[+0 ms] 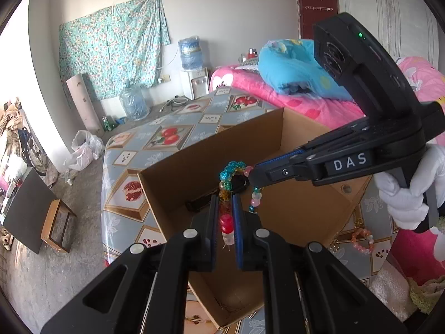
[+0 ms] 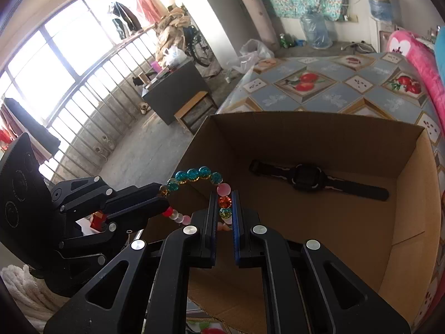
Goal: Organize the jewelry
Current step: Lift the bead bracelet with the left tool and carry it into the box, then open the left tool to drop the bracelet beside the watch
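A bracelet (image 1: 230, 167) of teal, amber, red and pink beads hangs stretched over an open cardboard box (image 1: 194, 153). My left gripper (image 1: 225, 203) is shut on its red and amber beads. From the right, my right gripper (image 1: 251, 174) pinches the pink end, held by a white-gloved hand (image 1: 408, 194). In the right wrist view the right gripper (image 2: 224, 197) is shut on an orange and a teal bead of the bracelet (image 2: 194, 174), and the left gripper (image 2: 164, 200) grips the far side. A black wristwatch (image 2: 306, 179) lies flat on the floor of the box (image 2: 306, 139).
The box stands on a table (image 1: 167, 136) covered with a fruit-patterned cloth. A second, orange-pink bead bracelet (image 1: 361, 240) lies on the cloth right of the box. A bed with a pink blanket (image 1: 306, 103) borders the table's right side. The floor drops off to the left.
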The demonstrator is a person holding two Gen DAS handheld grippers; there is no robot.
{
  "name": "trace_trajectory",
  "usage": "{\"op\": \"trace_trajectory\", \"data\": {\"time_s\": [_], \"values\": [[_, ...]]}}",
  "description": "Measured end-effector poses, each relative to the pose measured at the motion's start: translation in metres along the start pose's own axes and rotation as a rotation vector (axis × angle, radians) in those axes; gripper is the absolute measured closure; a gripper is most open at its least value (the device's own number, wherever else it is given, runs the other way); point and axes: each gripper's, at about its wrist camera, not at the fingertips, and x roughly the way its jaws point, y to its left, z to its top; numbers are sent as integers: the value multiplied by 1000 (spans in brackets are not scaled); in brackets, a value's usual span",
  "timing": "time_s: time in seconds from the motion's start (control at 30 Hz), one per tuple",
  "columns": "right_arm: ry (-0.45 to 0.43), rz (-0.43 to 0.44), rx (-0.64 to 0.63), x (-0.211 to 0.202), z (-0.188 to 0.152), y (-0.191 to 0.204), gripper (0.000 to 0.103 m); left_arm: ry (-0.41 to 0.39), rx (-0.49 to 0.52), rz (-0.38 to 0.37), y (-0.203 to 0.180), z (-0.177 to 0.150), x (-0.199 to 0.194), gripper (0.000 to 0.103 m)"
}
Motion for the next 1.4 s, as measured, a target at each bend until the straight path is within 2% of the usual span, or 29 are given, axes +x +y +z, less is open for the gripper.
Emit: {"op": "trace_trajectory", "data": {"time_s": [0.1,0.37,0.53,0.7,0.73,0.97,1.1,1.23,1.4], "values": [[94,-4,7,16,4,-4,96,64,-11,-8,4,-6,16,93],[285,-70,-4,54,8,-6,96,163,17,-9,3,-7,43,93],[350,-85,15,72,10,-11,95,190,36,6,3,-6,54,93],[370,-92,49,81,12,-19,94,206,48,38,7,-5,63,93],[368,-88,60,81,12,-21,92,204,43,45,9,-5,64,93],[319,-77,92,65,4,-20,91,163,-9,73,18,-4,59,91],[257,-62,81,48,-2,-17,91,124,-40,86,23,-5,46,91],[155,-20,74,13,-10,-20,90,62,-80,79,27,-9,24,90],[-29,34,43,-59,-34,-20,90,-73,-151,41,28,-23,-25,84]]}}
